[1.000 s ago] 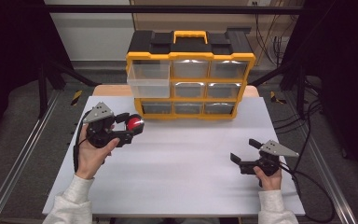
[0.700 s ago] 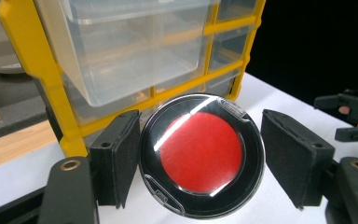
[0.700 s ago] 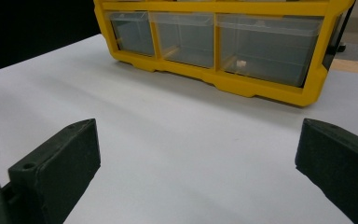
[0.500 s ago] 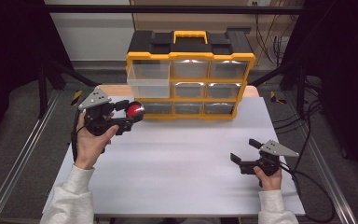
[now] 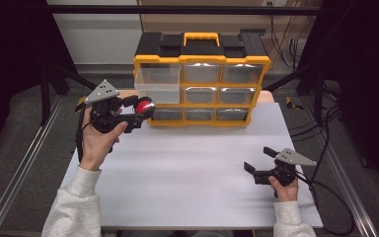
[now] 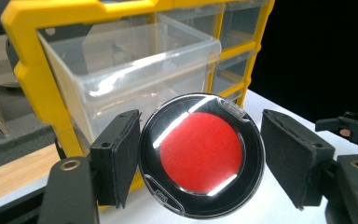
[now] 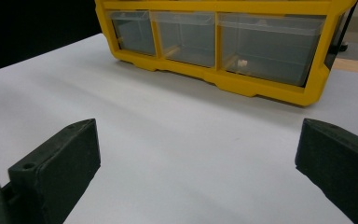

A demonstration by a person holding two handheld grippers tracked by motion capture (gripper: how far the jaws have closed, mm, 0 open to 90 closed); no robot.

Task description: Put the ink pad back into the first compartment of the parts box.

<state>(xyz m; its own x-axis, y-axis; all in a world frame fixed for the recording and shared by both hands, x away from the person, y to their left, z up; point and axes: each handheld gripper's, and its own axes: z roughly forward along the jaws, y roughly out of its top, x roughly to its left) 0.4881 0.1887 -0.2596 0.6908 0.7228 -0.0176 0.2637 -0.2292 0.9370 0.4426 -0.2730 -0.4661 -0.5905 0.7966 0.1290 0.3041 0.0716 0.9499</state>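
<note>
Left gripper view: I am holding the round red disc in its glossy black rim (image 6: 201,155) between my left claw's (image 6: 201,158) jaws, though the right pad seems to be standing slightly off it, so the grip may be slack and the disc could be slipping out short of the pulled-out clear plastic drawer (image 6: 135,70) of the yellow-framed organiser (image 5: 201,81); my right claw (image 5: 260,160) is resting wide open on the white table (image 5: 187,173)
</note>
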